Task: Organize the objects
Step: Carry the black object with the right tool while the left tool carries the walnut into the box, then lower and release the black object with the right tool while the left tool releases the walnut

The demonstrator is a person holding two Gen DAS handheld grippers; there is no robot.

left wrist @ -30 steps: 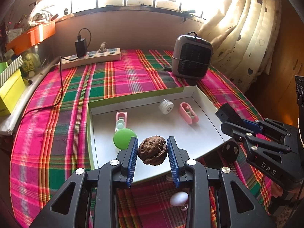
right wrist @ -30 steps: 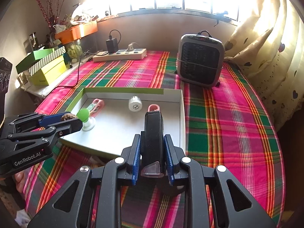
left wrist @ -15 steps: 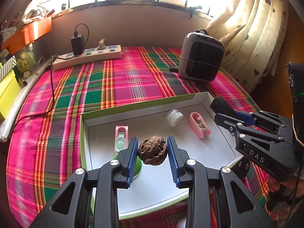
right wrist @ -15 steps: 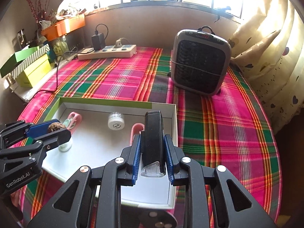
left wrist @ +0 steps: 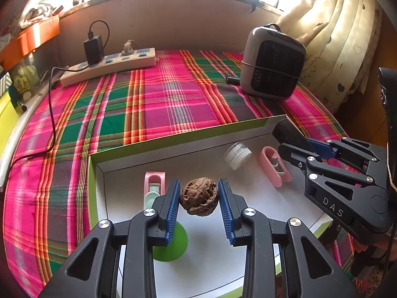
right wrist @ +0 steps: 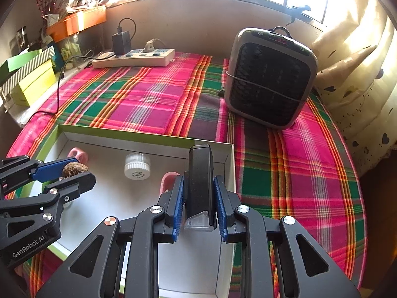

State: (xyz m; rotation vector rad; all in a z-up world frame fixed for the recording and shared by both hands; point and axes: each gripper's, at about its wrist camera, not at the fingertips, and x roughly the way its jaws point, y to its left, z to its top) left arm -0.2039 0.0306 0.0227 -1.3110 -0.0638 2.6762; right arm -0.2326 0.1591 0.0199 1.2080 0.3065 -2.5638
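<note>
My left gripper [left wrist: 199,193] is shut on a brown walnut [left wrist: 199,196] and hovers over the white box [left wrist: 119,165] with the green rim. My right gripper [right wrist: 199,191] is shut on a black oblong device [right wrist: 200,181] with a clear end, above the box's right side [right wrist: 229,171]. In the box lie a white ribbed cap [left wrist: 237,155], a pink clip [left wrist: 273,168], a pink and mint item [left wrist: 153,188] and a green round thing [left wrist: 171,245]. The right wrist view shows the left gripper [right wrist: 72,171] with the walnut [right wrist: 74,168] at the left.
The box sits on a pink and green plaid cloth [left wrist: 161,99]. A grey heater [left wrist: 273,62] stands at the back right and a power strip [left wrist: 109,64] with a black charger at the back left. Curtains [left wrist: 335,37] hang at the right. Boxes [right wrist: 32,79] line the left ledge.
Both grippers have moved forward over the box with their loads still held. The box and its contents now sit closer and lower in both views.
</note>
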